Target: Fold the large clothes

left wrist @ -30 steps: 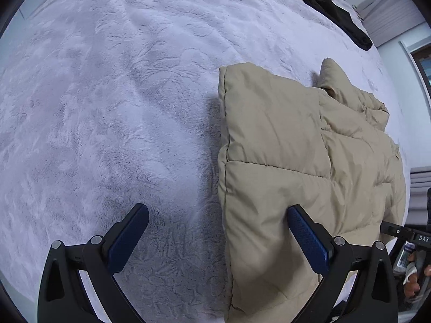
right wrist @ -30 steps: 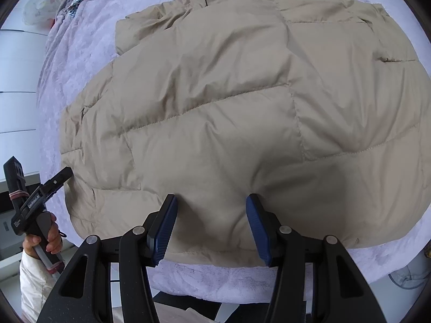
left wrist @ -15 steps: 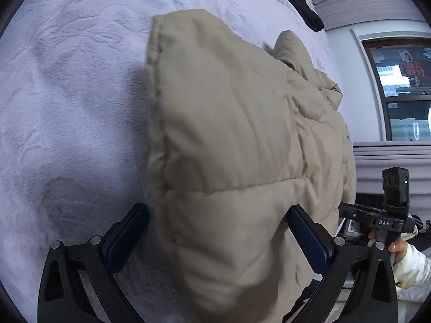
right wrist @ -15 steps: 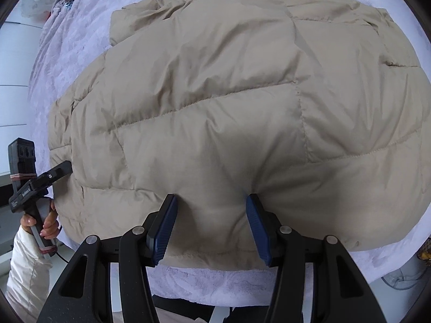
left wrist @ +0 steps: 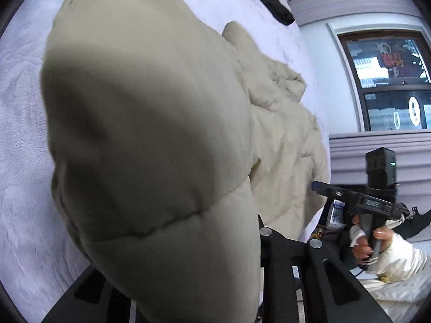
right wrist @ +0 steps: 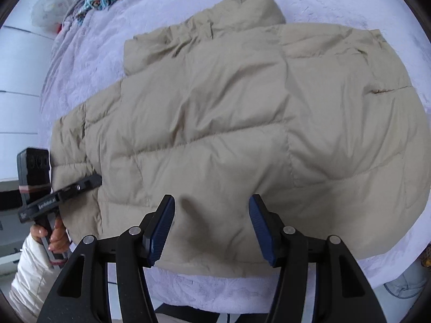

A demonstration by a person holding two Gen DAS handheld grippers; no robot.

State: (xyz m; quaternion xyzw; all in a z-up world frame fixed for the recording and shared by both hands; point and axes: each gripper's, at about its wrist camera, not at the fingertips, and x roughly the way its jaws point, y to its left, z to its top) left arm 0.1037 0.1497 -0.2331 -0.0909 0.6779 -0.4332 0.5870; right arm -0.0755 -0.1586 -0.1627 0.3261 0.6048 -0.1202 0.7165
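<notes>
**Left wrist view: jacket edge gathered for a fold**

Left wrist camera is almost filled by a bulging quilted panel of the beige puffer jacket [left wrist: 150, 140], which sits between the jaws of the left gripper [left wrist: 188, 282] as they close on it; the pads are hidden by fabric. Taking the side edge this way likely prepares a fold across the body. The jacket lies spread on the pale lilac bedspread [right wrist: 363, 8], collar at the far side. The right gripper [right wrist: 210, 223] hovers over the near hem, jaws apart and gripping nothing, probably placed to take the hem. A dark garment [left wrist: 272, 2] lies farther up the bed.
</notes>
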